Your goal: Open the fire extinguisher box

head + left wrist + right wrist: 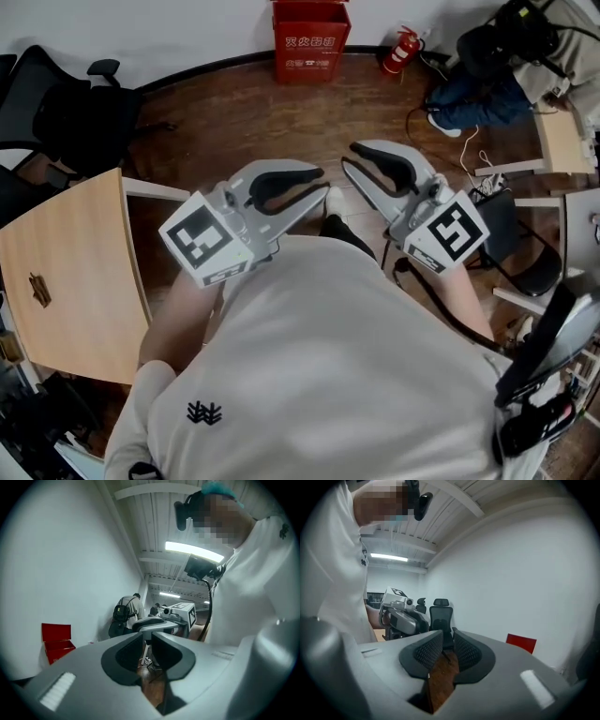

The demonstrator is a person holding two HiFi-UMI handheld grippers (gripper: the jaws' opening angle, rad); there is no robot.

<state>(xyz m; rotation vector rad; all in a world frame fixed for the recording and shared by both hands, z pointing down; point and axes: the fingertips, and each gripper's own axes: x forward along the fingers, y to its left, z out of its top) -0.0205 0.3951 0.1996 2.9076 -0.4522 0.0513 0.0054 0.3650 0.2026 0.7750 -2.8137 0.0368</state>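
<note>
In the head view the left gripper (319, 192) and right gripper (349, 157) are held before the person's chest, with the red fire extinguisher box (310, 39) well apart at 12 o'clock against the wall and a fire extinguisher (400, 50) at 1 o'clock. In the left gripper view the jaws are drawn together on nothing, the box at 9 o'clock. In the right gripper view the jaws are likewise together and empty, the box at 3 o'clock.

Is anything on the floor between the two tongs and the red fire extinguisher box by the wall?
No. In the head view only bare wooden floor runs from the left tongs and right tongs to the box.
</note>
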